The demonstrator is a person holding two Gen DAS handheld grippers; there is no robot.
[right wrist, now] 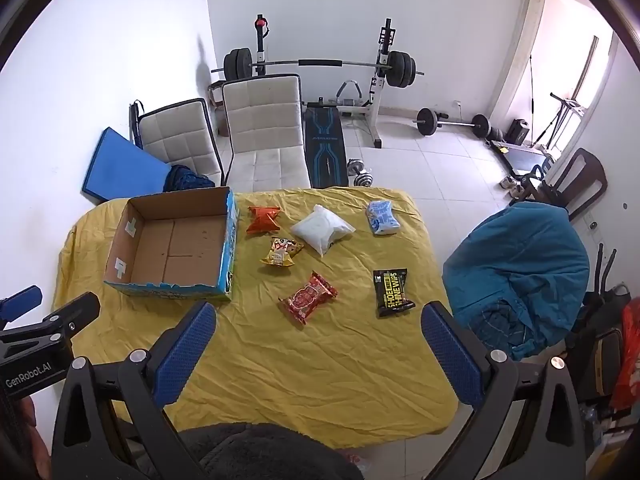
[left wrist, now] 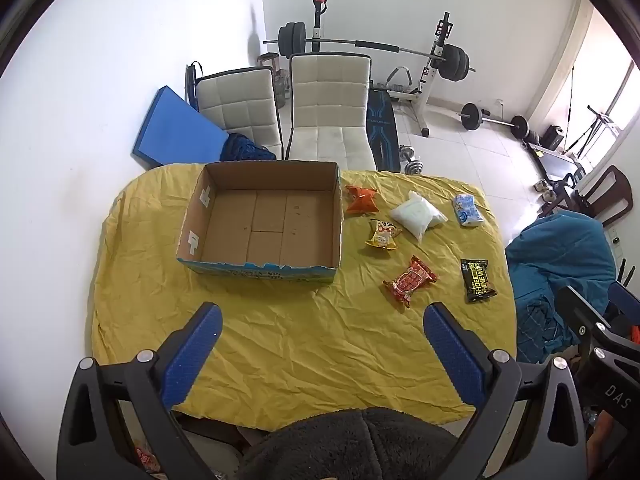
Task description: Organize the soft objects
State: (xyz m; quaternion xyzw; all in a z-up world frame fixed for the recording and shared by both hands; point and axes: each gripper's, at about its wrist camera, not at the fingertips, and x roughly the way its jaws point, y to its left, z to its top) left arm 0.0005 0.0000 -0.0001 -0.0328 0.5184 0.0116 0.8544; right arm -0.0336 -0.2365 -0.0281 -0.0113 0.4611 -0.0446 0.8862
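An empty cardboard box [left wrist: 264, 220] [right wrist: 176, 248] stands on the yellow-covered table [left wrist: 300, 340] [right wrist: 320, 360]. Right of it lie several soft packets: orange [left wrist: 361, 199] [right wrist: 263, 219], yellow [left wrist: 383, 234] [right wrist: 282, 252], white [left wrist: 417, 213] [right wrist: 322, 228], light blue [left wrist: 468, 209] [right wrist: 382, 217], red [left wrist: 410, 281] [right wrist: 308, 297] and black [left wrist: 477, 280] [right wrist: 392, 292]. My left gripper [left wrist: 322, 316] is open and empty above the near table. My right gripper [right wrist: 318, 314] is open and empty, just short of the red packet.
Two white chairs [left wrist: 328, 112] [right wrist: 264, 128] stand behind the table, with a blue mat [left wrist: 176, 128] and a weight bench [right wrist: 324, 148] beyond. A chair draped in blue cloth [right wrist: 520, 264] stands at the table's right. The left gripper's body [right wrist: 44, 340] shows at the right view's left edge.
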